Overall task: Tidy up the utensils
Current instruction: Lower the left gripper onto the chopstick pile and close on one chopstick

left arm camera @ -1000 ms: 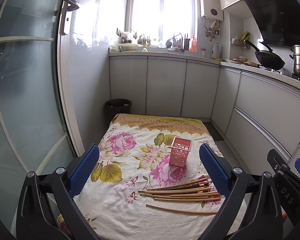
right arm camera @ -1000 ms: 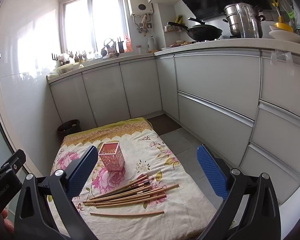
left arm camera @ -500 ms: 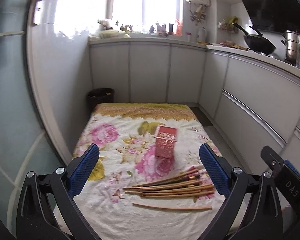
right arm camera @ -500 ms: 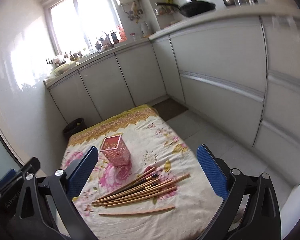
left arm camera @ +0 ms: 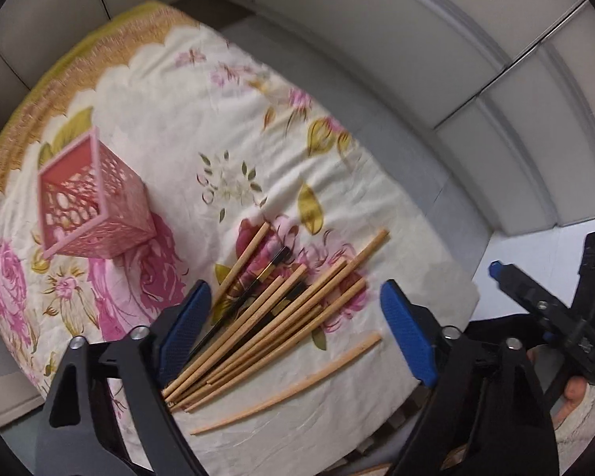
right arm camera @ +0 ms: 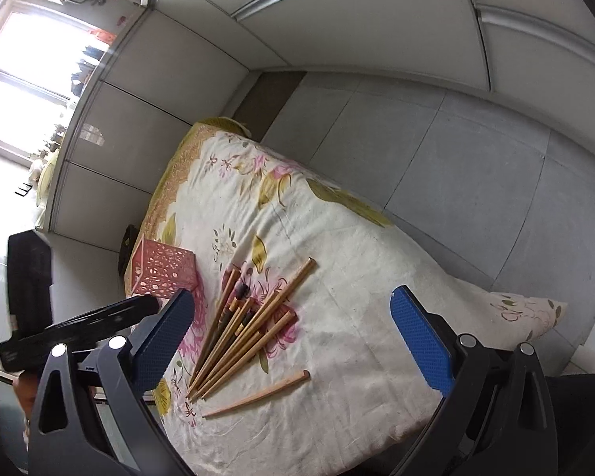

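Observation:
A pile of wooden chopsticks (left arm camera: 281, 309) with a few dark ones lies on a floral cloth (left arm camera: 202, 119); one single chopstick (left arm camera: 293, 388) lies apart, nearer me. A pink perforated holder (left arm camera: 91, 202) stands upright to the pile's left and looks empty. My left gripper (left arm camera: 295, 329) is open, above the near end of the pile. My right gripper (right arm camera: 293, 337) is open above the same pile (right arm camera: 246, 325), with the single chopstick (right arm camera: 258, 394) and the holder (right arm camera: 162, 269) also in its view.
The cloth (right arm camera: 337, 238) covers a low surface on a grey tiled floor (right arm camera: 456, 150). White kitchen cabinets (left arm camera: 436, 39) run along the far and right sides. The left gripper's body (right arm camera: 75, 325) shows at the left of the right wrist view.
Both grippers have tilted down and moved closer to the cloth, so the chopsticks now fill the space between their open fingers. Nothing on the cloth has moved.

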